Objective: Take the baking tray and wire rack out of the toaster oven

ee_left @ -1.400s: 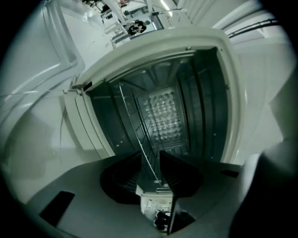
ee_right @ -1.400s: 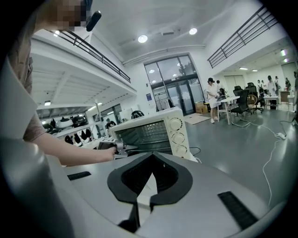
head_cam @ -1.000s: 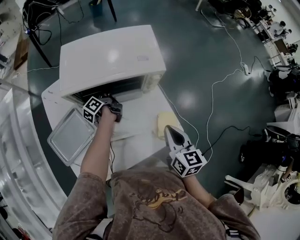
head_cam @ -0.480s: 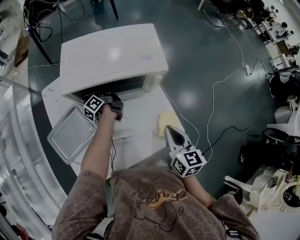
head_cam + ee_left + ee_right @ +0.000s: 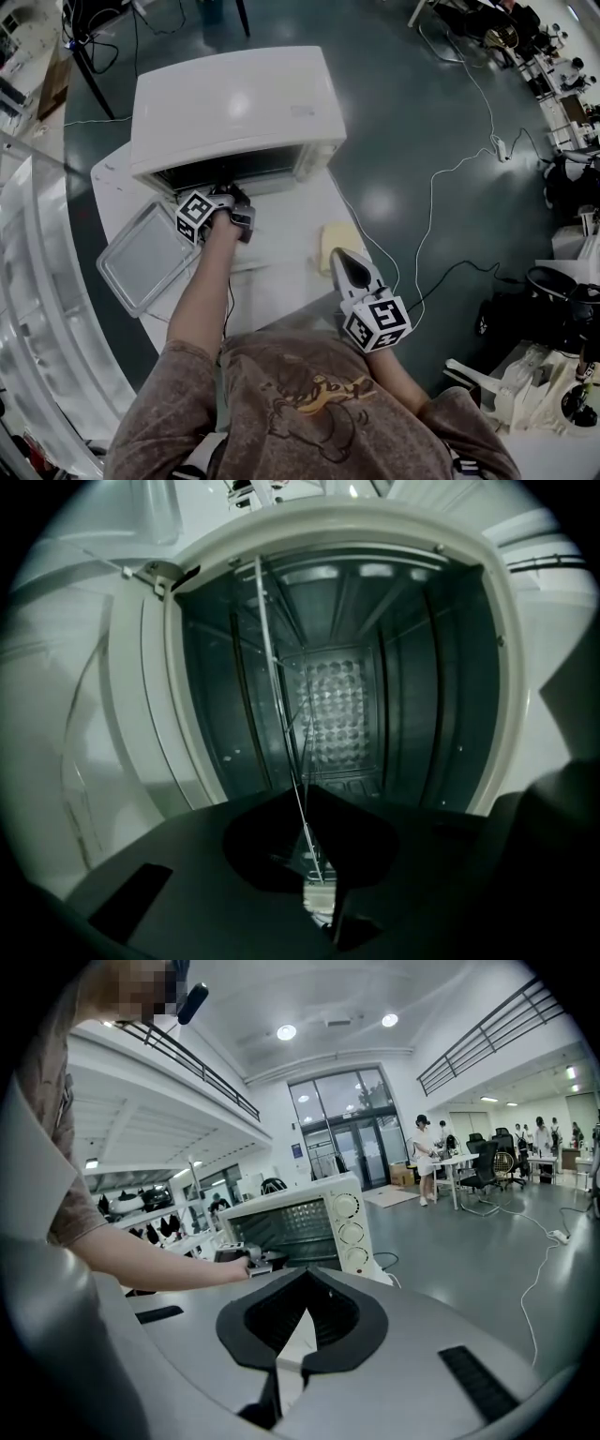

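Observation:
The white toaster oven (image 5: 234, 103) stands open at the back of the table. My left gripper (image 5: 232, 194) reaches into its mouth. In the left gripper view, which is rolled on its side, the wire rack (image 5: 279, 705) shows as thin wires running from the oven's slot to between my jaws. The left gripper (image 5: 307, 803) has just been closing and is now shut on the rack's front wire. The baking tray (image 5: 145, 258) lies on the table, left of my left arm. My right gripper (image 5: 339, 258) hovers over the table's right side, shut and empty.
A pale yellow pad (image 5: 335, 236) lies on the white table (image 5: 281, 281) near the right gripper. The oven's knobs (image 5: 349, 1232) are on its right face. A cable (image 5: 427, 187) trails across the floor at right. People and desks stand far off.
The left gripper stays at the oven's mouth and the right gripper holds still. Only the head view has shifted slightly.

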Motion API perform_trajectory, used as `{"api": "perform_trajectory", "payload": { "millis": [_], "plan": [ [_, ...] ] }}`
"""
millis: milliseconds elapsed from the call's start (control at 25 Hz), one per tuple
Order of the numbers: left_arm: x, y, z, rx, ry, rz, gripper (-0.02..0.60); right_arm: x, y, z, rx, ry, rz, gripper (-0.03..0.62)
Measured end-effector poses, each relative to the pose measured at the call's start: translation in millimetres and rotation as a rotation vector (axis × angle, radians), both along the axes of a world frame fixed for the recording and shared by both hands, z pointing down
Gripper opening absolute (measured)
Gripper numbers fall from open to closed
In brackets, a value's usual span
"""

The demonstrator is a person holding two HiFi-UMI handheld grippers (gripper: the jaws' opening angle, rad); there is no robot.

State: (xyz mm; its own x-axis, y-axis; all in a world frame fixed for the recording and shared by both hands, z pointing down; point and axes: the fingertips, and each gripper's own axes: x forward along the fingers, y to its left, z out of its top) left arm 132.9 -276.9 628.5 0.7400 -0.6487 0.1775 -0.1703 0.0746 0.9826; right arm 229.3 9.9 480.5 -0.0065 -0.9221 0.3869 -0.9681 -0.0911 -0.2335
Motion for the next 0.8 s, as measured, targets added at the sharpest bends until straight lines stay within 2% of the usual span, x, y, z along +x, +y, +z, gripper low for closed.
{"api": "perform_trajectory", "payload": {
  "millis": [320,800],
  "plan": [
    [-4.2,6.6,-0.6,0.028,0.047,-0.059,0.006,5.3,7.3,-4.3,0.008,0.009,0.007,-0.006],
    [-23.5,66.8,-9.9,0.053,0.077,-0.046,0.002,-2.7,3.3,-3.8,0.021,0.003,-0.03,-0.006]
  ]
}}
